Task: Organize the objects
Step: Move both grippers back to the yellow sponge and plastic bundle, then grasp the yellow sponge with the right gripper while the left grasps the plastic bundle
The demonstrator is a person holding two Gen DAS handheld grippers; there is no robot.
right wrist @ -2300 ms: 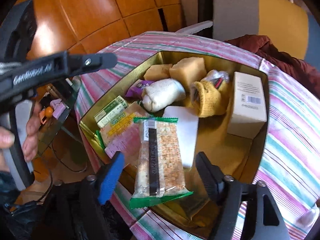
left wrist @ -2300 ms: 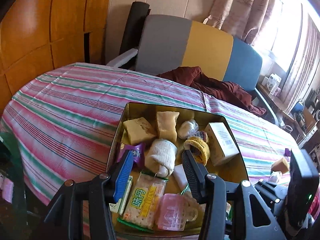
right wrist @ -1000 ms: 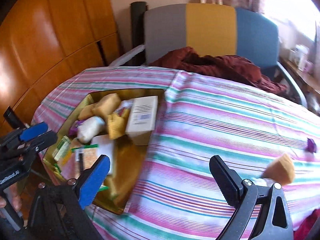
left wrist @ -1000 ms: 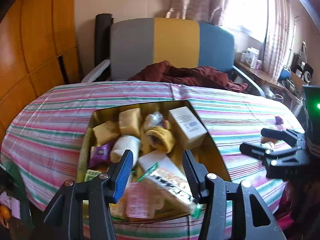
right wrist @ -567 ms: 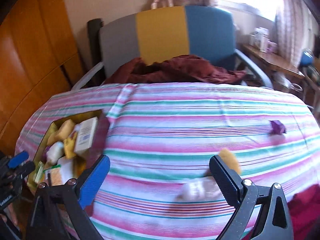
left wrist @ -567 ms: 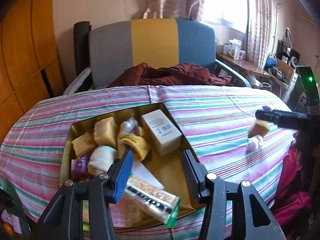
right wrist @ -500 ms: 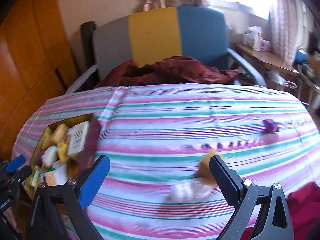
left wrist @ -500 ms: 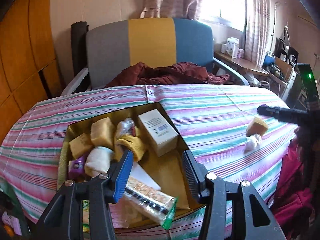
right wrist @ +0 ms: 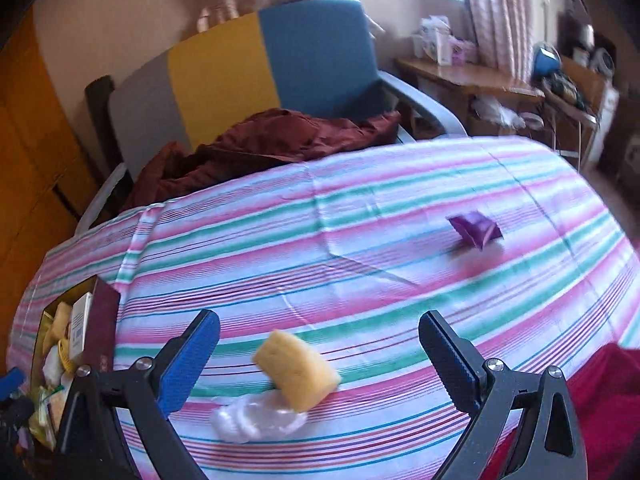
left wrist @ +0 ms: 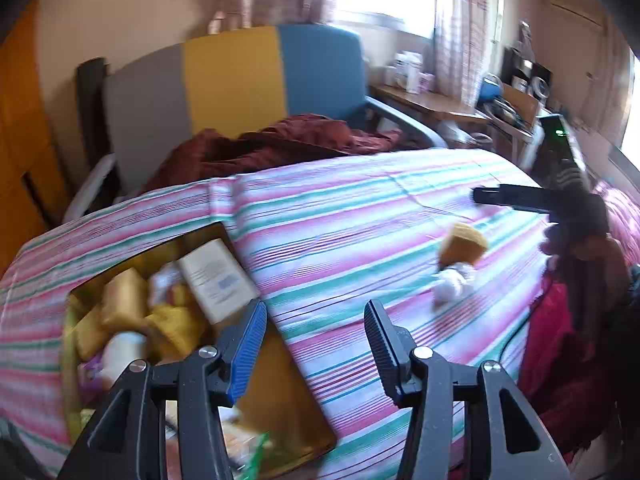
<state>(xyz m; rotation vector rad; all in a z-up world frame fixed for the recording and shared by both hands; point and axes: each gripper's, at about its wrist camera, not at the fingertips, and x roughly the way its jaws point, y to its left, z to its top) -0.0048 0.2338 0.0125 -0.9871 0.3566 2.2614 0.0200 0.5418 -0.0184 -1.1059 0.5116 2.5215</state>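
left wrist: down over tin (left wrist: pixel 280 412); right wrist: over tablecloth (right wrist: pixel 360 248); shared: sponge (right wrist: pixel 298 374)

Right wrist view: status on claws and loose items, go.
Both claws open, empty: right claw, left claw. Yellow sponge on clear wrapper just ahead of right claw; purple packet farther off. Gold box already loaded. Path clear.

We are in a lived-in home: a grey, yellow and blue armchair (right wrist: pixel 248 76) (dark red garment (right wrist: pixel 256 144) draped on it), patterned window curtains (right wrist: pixel 496 12), a cluttered wooden side desk (right wrist: pixel 472 76).
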